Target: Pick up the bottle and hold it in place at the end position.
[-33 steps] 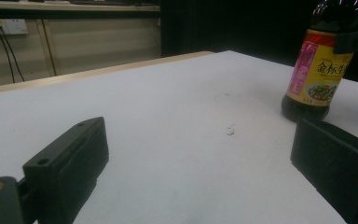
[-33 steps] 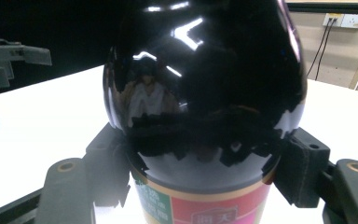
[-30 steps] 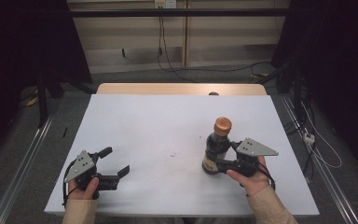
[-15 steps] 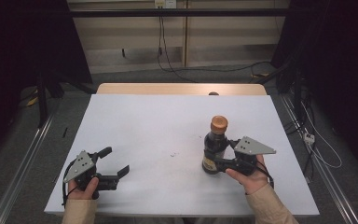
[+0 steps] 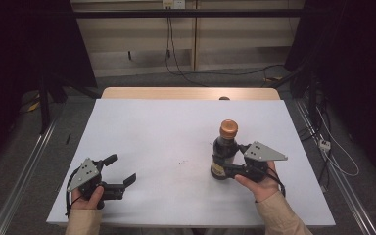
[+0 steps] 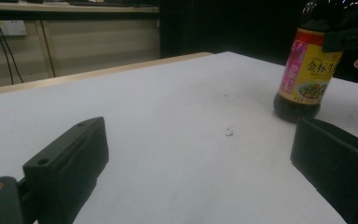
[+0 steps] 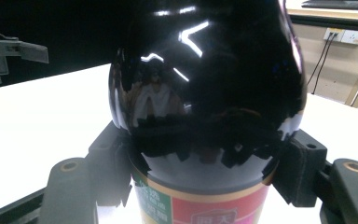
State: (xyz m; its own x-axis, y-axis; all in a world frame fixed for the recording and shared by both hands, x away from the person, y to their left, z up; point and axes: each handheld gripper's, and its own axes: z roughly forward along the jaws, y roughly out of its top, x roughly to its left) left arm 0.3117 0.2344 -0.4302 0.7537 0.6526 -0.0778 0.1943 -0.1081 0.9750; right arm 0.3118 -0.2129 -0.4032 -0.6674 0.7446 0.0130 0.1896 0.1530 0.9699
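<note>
We see a dark sauce bottle [image 5: 223, 152] standing upright on the white bench [image 5: 166, 142], toward its right half and nearer the person's edge than the far edge. It has an orange-brown cap [image 5: 228, 129] and a label in yellow and pink around its lower body, which the left gripper view [image 6: 310, 70] shows most clearly.

The right tongs [image 5: 225, 169] are clamped on the bottle low on its body, 1 jaw on each side. In the right gripper view the 2 black jaws press against the glossy dark glass [image 7: 205, 93] just above the label. The person's right hand [image 5: 258, 182] holds these tongs from behind, with the grey three-cornered plate on top.

The left tongs [image 5: 122, 170] sit near the bench's front left corner, well apart from the bottle, held in the left hand [image 5: 89, 198]. Their jaws stand apart with nothing between them; the left gripper view looks along them at bare bench and a few small dark specks [image 6: 228, 132].
</note>
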